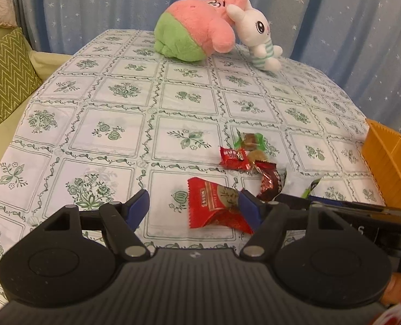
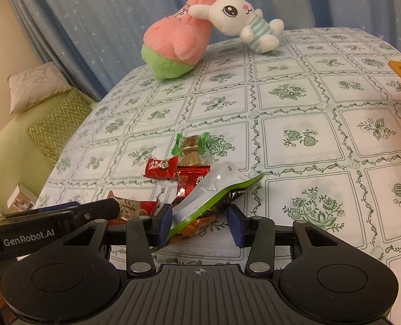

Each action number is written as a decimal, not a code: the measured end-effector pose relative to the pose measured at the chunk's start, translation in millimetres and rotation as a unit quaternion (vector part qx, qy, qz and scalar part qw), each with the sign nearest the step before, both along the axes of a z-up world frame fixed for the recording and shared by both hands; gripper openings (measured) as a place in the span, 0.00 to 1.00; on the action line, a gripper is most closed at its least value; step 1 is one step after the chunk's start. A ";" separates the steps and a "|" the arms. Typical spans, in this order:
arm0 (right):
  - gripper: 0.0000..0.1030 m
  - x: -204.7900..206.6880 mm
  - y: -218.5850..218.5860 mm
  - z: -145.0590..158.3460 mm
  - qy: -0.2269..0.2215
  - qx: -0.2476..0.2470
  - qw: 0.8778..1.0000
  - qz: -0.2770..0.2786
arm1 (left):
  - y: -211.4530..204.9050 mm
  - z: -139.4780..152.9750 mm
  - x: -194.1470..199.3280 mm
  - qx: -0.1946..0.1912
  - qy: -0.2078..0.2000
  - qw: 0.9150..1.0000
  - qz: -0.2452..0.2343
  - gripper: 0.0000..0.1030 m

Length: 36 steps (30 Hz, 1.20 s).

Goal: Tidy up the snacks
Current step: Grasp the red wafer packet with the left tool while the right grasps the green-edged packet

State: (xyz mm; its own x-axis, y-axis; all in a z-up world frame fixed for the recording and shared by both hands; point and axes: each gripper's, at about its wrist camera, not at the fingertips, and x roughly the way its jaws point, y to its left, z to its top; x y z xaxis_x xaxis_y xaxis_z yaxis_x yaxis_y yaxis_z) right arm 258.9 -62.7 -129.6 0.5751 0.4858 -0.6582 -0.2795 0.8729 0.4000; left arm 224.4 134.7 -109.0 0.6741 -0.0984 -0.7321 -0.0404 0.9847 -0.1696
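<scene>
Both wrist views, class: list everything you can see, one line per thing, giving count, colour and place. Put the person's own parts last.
Table cover: one, white with green flowers, over the whole table.
Large red packet: one, red, near edge, between the left gripper's fingers.
Green-edged pouch: one, silver and green, between the right gripper's fingers.
Small sweets: about four, red, green and brown, in a cluster mid-table.
Pink plush: one, pink and green, far edge.
Rabbit plush: one, white, leaning on the pink plush.
Basket: one, orange, right edge.
Cushions: two, green zigzag and pale, left of the table.
Curtain: blue with stars, behind.
Left gripper: black, blue pads, open.
Right gripper: same, pads not clearly pressing.
</scene>
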 end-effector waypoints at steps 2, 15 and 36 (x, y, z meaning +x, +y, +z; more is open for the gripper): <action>0.40 0.2 -2.1 1.6 0.005 -0.004 1.000 -0.001 | -2.3 -0.8 0.0 0.002 0.001 1.000 -0.006 0.68; 0.33 1.8 -19.2 12.8 -0.022 -0.126 0.992 -0.011 | -10.6 -6.2 9.5 0.002 0.003 1.000 -0.025 0.66; 0.27 -6.6 -25.8 10.7 -0.032 -0.128 0.991 -0.026 | -29.5 -4.4 2.4 -0.010 -0.011 0.999 -0.040 0.21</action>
